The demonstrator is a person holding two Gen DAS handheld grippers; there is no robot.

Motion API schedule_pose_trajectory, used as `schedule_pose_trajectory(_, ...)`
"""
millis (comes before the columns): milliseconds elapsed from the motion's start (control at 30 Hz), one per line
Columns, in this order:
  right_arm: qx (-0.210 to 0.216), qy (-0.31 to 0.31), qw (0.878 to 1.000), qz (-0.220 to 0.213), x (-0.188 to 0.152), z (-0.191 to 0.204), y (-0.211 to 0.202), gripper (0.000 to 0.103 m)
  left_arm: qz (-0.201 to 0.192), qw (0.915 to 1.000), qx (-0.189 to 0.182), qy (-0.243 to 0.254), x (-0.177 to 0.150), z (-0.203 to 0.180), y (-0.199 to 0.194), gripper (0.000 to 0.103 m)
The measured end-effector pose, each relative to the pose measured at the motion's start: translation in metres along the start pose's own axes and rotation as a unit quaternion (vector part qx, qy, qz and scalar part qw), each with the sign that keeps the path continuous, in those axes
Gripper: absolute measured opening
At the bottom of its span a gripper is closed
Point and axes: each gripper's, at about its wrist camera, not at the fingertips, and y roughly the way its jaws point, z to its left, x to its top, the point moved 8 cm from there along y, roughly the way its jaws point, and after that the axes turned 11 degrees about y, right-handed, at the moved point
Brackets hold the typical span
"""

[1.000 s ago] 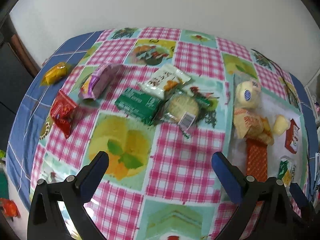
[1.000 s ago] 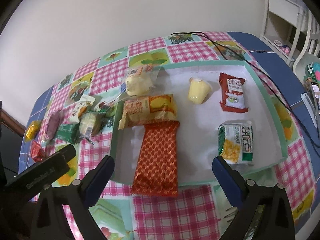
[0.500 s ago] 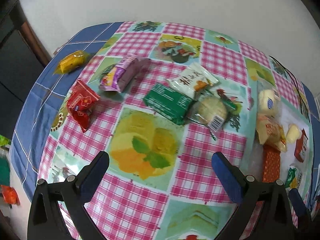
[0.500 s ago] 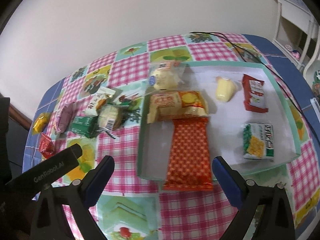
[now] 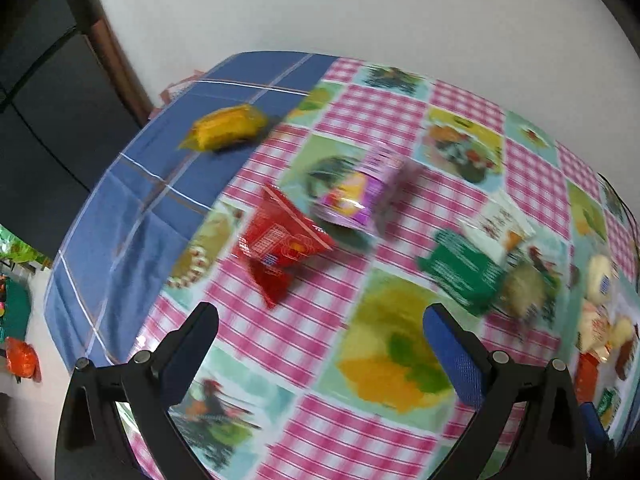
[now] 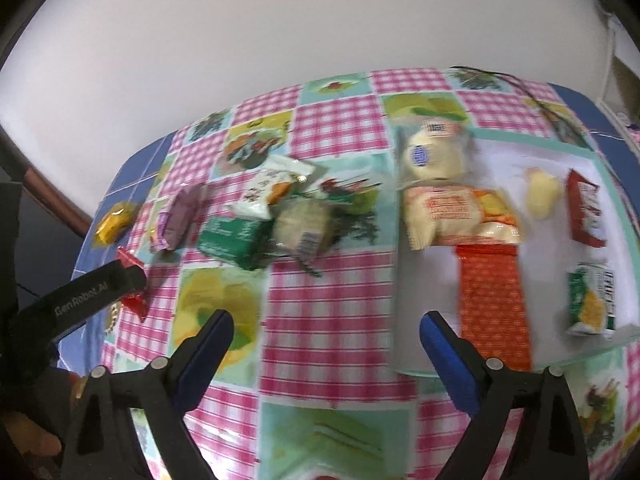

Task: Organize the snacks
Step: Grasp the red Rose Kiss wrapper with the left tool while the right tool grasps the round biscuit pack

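Note:
Loose snacks lie on the checked tablecloth: a red packet (image 5: pixel 280 244), a purple packet (image 5: pixel 360 192), a yellow packet (image 5: pixel 226 130), a green packet (image 5: pixel 460 270) and a white packet (image 5: pixel 498 224). My left gripper (image 5: pixel 320 320) is open and empty, above the cloth just in front of the red packet. My right gripper (image 6: pixel 326 330) is open and empty, in front of the left edge of the white tray (image 6: pixel 420 300). The tray holds an orange packet (image 6: pixel 492 304), a bun (image 6: pixel 436 156), a red sachet (image 6: pixel 584 208) and a green-white packet (image 6: pixel 592 304).
The table's blue cloth edge (image 5: pixel 120 216) drops off at the left, with dark furniture (image 5: pixel 44 120) beyond. A black cable (image 6: pixel 532 96) runs across the far right of the table. A white wall stands behind. The left gripper's body (image 6: pixel 80 296) shows in the right wrist view.
My left gripper has swung left toward the red and purple packets. My right gripper has shifted left, so the tray now sits to its right. Both stay open.

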Motion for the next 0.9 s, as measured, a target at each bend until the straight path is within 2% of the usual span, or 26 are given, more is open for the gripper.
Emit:
schedule_pose_trajectory(233, -0.001, -0.01, 1.0, 0.006, 0.008, 0.019, 0.021, 0.09, 0.016, 0.9998, 0.006, -0.01, 0.001, 0.038, 0.024, 0.102)
schedule_pose_trajectory(367, -0.004, -0.014, 1.0, 0.007, 0.019, 0.028, 0.033, 0.089, 0.031, 0.9995, 0.006, -0.002, 0.001, 0.045, 0.044, 0.102)
schedule_pose_trajectory(467, -0.01, -0.017, 1.0, 0.009, 0.025, 0.032, 0.043, 0.088, 0.039, 0.9991, 0.016, 0.003, 0.003, 0.051, 0.057, 0.098)
schedule_pose_trajectory(667, -0.033, -0.011, 0.999, 0.014, 0.038, 0.027, 0.068, 0.081, 0.037, 0.9992, 0.018, 0.004, 0.009, 0.059, 0.073, 0.098)
schedule_pose_trajectory(833, -0.036, 0.006, 0.999, 0.02, 0.046, 0.02, 0.084, 0.081, 0.026, 0.9996, 0.009, 0.0, 0.017, 0.063, 0.079, 0.097)
schedule_pose_trajectory(867, -0.037, 0.006, 0.999, 0.02, 0.047, 0.02, 0.086, 0.081, 0.026, 0.9996, 0.006, 0.0, 0.018, 0.063, 0.081, 0.096)
schedule_pose_trajectory(900, -0.038, 0.006, 0.999, 0.02, 0.048, 0.02, 0.088, 0.081, 0.027, 0.9996, 0.004, -0.002, 0.019, 0.063, 0.083, 0.089)
